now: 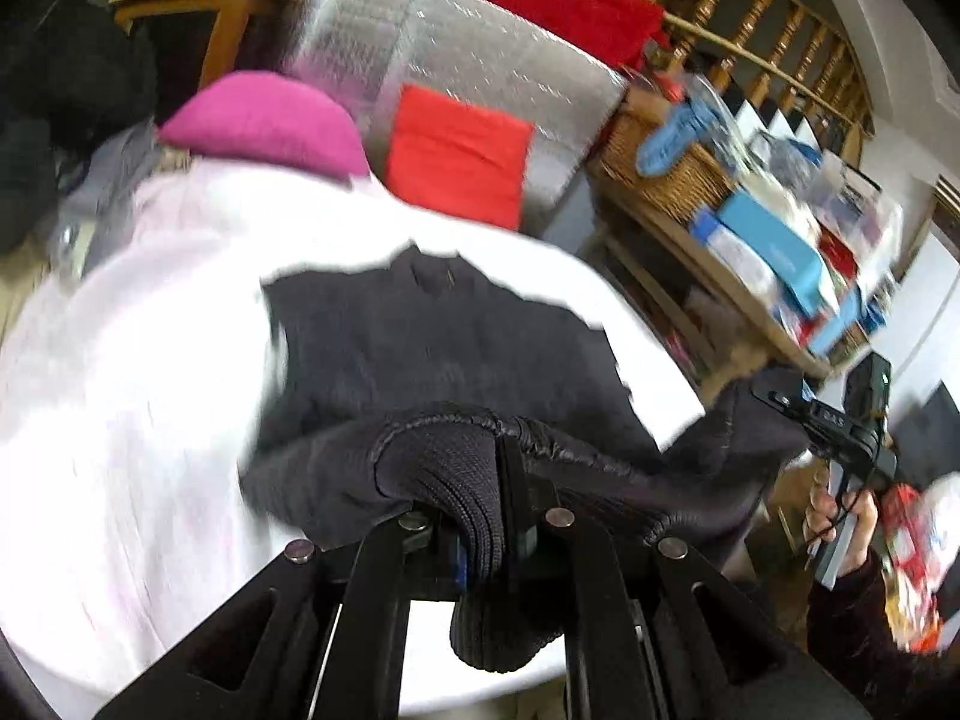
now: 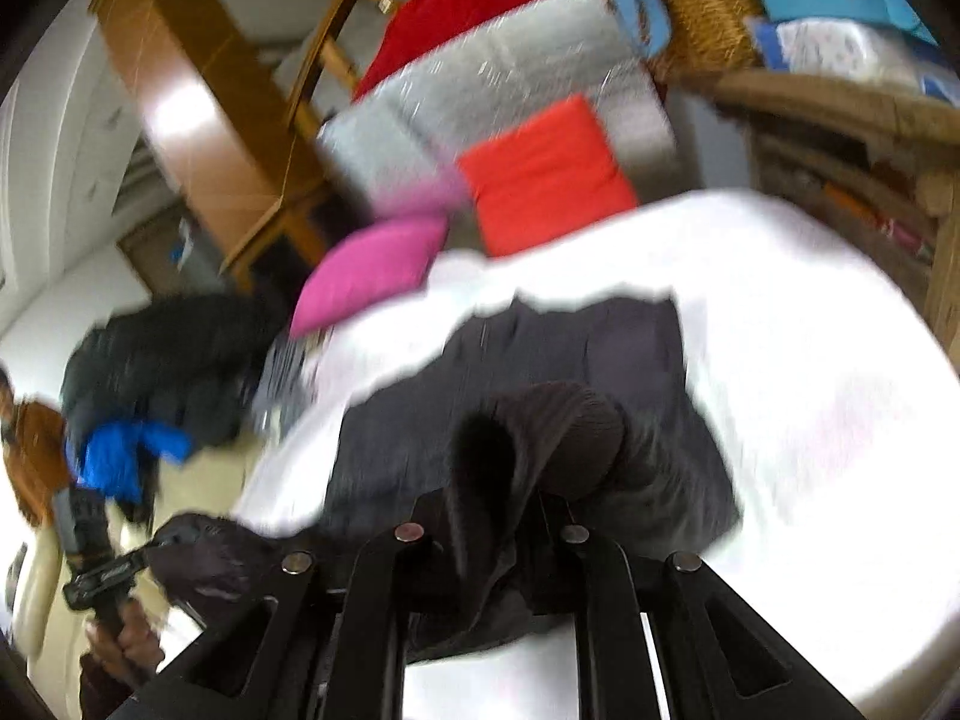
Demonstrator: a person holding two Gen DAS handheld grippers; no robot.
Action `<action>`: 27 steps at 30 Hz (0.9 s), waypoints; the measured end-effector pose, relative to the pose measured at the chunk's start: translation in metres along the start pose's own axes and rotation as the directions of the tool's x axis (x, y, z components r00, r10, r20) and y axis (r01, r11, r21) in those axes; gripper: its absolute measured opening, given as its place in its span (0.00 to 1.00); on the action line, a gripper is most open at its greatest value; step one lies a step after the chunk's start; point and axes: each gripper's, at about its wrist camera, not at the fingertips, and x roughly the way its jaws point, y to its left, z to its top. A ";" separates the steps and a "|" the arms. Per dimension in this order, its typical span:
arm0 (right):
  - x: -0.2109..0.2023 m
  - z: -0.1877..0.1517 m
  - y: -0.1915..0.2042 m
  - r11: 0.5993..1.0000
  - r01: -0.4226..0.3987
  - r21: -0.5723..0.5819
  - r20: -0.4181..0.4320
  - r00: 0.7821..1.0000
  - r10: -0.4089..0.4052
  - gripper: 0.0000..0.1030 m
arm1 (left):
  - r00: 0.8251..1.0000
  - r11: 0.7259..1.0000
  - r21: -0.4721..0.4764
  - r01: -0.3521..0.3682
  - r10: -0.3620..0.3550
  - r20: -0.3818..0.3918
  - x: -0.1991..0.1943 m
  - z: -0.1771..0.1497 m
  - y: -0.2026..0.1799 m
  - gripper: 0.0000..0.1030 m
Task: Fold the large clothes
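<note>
A large dark grey knit garment (image 1: 432, 336) lies spread on a white-covered surface (image 1: 132, 396); it also shows in the right wrist view (image 2: 540, 372). My left gripper (image 1: 501, 540) is shut on a bunched ribbed edge of the garment and holds it lifted. My right gripper (image 2: 498, 516) is shut on another bunched part of the garment. In the left wrist view the right gripper (image 1: 798, 414) shows at the right, with the cloth stretched between the two. The left gripper (image 2: 150, 552) shows at the lower left in the right wrist view.
A pink cushion (image 1: 270, 120) and a red cushion (image 1: 462, 156) lie at the far edge of the white surface, before a silver padded panel (image 1: 456, 48). A cluttered wooden shelf with a wicker basket (image 1: 678, 168) stands at the right. Dark clothes (image 2: 168, 360) are piled at the left.
</note>
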 end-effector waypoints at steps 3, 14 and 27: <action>0.026 0.047 -0.001 1.000 0.020 0.024 0.068 0.997 -0.022 0.13 | 1.000 0.999 -0.031 -0.023 0.023 0.013 0.029 0.051 0.013 0.09; 0.189 0.174 -0.070 0.987 0.091 0.135 0.084 0.991 -0.103 0.08 | 0.979 0.974 -0.128 -0.186 0.173 -0.108 0.215 0.156 0.081 0.09; 0.323 0.153 -0.125 0.976 0.003 0.219 -0.270 0.961 0.058 0.84 | 0.978 0.950 -0.270 -0.159 0.115 -0.172 0.267 0.131 0.137 0.12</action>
